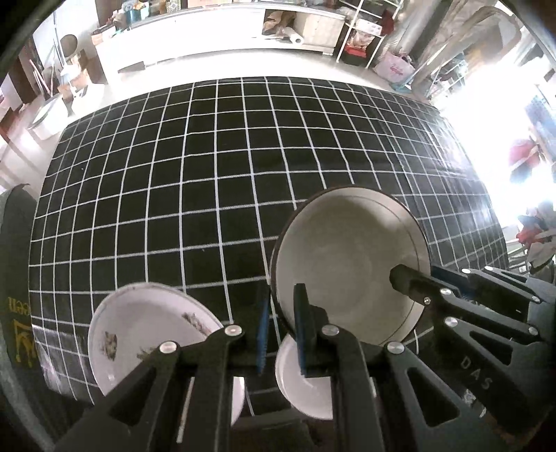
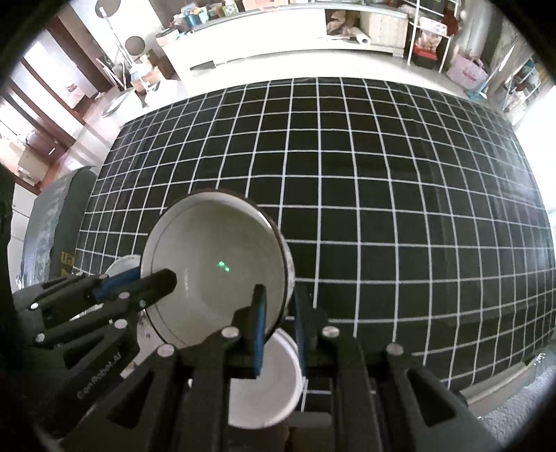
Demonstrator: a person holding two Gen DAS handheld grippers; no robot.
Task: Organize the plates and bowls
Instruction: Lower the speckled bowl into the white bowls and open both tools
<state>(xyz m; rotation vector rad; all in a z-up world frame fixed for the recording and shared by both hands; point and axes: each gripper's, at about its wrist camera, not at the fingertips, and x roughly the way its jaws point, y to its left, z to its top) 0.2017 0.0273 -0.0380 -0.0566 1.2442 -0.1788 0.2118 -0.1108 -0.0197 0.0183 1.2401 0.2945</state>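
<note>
A large white bowl with a dark rim [image 1: 347, 264] is held tilted above the black grid table, between both grippers. My left gripper [image 1: 283, 330] is shut on its left rim. My right gripper [image 2: 279, 330] is shut on its right rim [image 2: 283, 264]; the bowl fills the left of the right wrist view [image 2: 215, 267]. The right gripper shows in the left wrist view [image 1: 417, 281], one finger inside the bowl. The left gripper shows in the right wrist view [image 2: 146, 283]. A small white bowl [image 1: 309, 386] sits under the held bowl, also in the right wrist view [image 2: 264, 389]. A white patterned plate [image 1: 146, 333] lies at the near left.
The black tablecloth with a white grid [image 1: 208, 174] covers the table to its far edge. A dark chair back [image 1: 17, 278] stands at the left edge. White counters and shelves [image 1: 243, 31] stand beyond the table.
</note>
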